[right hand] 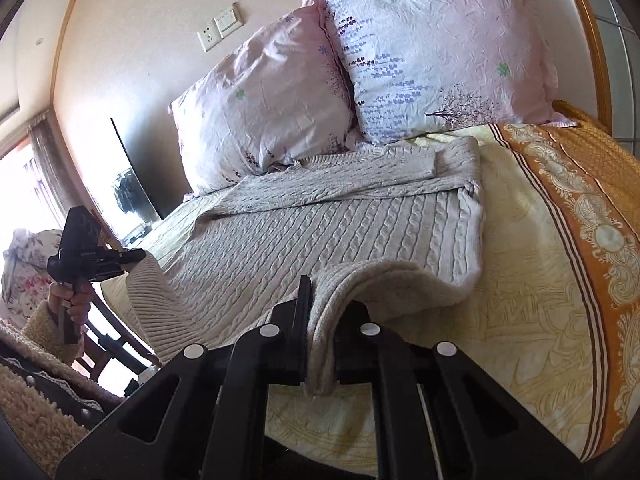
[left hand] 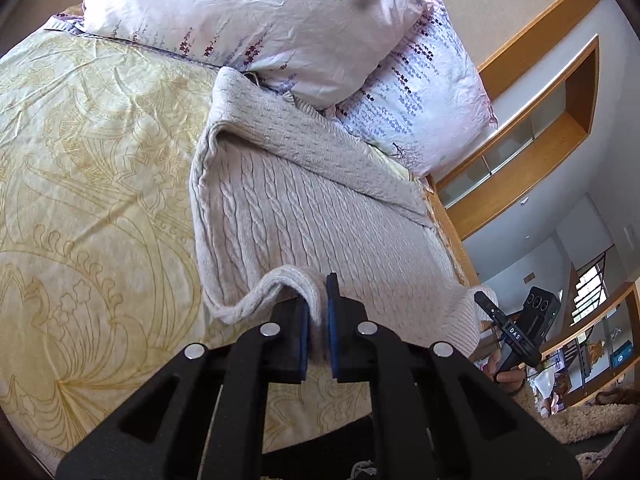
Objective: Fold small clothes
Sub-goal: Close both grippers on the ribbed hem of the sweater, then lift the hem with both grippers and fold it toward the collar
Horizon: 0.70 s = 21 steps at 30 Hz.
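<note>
A cream cable-knit sweater (left hand: 312, 208) lies spread on the bed, its upper part near the two pillows and one sleeve folded across its body. Its bottom hem is lifted off the bedspread at both near corners. The left hand-held gripper (left hand: 318, 312) is clamped on one corner of the hem, the knit pinched between its blue pads (left hand: 332, 320) and rising in a small loop just ahead of the fingers. The right hand-held gripper (right hand: 320, 320) is clamped on the other corner, where a thick fold of the hem hangs down between its black fingers. In the right wrist view the left hand-held gripper shows at the far left, held by a hand (right hand: 74, 300) in a fleecy sleeve (right hand: 40, 328), with the ribbed hem stretched from it.

The sweater rests on a pale yellow bedspread (left hand: 88, 200) with a golden line pattern and an orange patterned border (right hand: 580, 216). Two pink floral pillows (right hand: 440, 48) lean against the wall at the head of the bed. A wall switch and socket (right hand: 220, 28) sit above them, and wooden shelving (left hand: 540, 140) lines the side wall.
</note>
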Tool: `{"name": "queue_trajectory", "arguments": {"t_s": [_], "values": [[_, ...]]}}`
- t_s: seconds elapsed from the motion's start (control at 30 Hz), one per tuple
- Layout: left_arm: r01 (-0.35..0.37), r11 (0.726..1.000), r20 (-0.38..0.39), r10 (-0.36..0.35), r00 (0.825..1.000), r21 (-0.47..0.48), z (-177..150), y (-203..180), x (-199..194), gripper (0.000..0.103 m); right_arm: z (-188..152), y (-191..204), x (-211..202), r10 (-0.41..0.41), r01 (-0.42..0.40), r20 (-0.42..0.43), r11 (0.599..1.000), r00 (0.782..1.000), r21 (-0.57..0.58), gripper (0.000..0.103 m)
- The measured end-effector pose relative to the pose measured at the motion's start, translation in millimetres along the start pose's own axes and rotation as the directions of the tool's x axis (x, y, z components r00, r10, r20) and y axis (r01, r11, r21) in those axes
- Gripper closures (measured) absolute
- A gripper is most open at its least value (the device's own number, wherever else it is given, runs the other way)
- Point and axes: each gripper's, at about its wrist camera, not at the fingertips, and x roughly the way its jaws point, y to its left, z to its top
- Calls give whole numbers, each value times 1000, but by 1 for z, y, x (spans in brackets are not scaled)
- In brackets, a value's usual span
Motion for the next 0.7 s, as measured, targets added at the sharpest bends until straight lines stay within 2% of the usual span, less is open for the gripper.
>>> {"name": "queue_trajectory", "arguments": {"t_s": [0.23, 0.43, 0.5, 0.6, 0.63, 0.7], "values": [[17, 1000, 85, -16, 996, -12, 19, 5, -6, 96, 10, -17, -4, 73, -78, 58, 991, 996, 105, 95], [30, 997, 154, -19, 988, -69, 54, 15, -5, 96, 57, -37, 4, 148, -181, 162, 959, 976, 217, 95], [24, 997, 173, -10, 985, -76, 69, 18, -2, 96, 83, -53, 19, 161, -208, 181, 937, 970, 281, 95], [8, 996, 193, 8, 981, -85, 91, 22, 6, 96, 93, -68, 39, 166, -214, 156, 901, 974, 377, 96], [6, 996, 196, 12, 980, -92, 97, 23, 10, 96, 96, -79, 50, 197, -239, 140, 858, 970, 455, 96], [17, 993, 196, 6, 981, -115, 109, 26, 17, 96, 92, -89, 59, 229, -261, 126, 807, 965, 531, 96]]}}
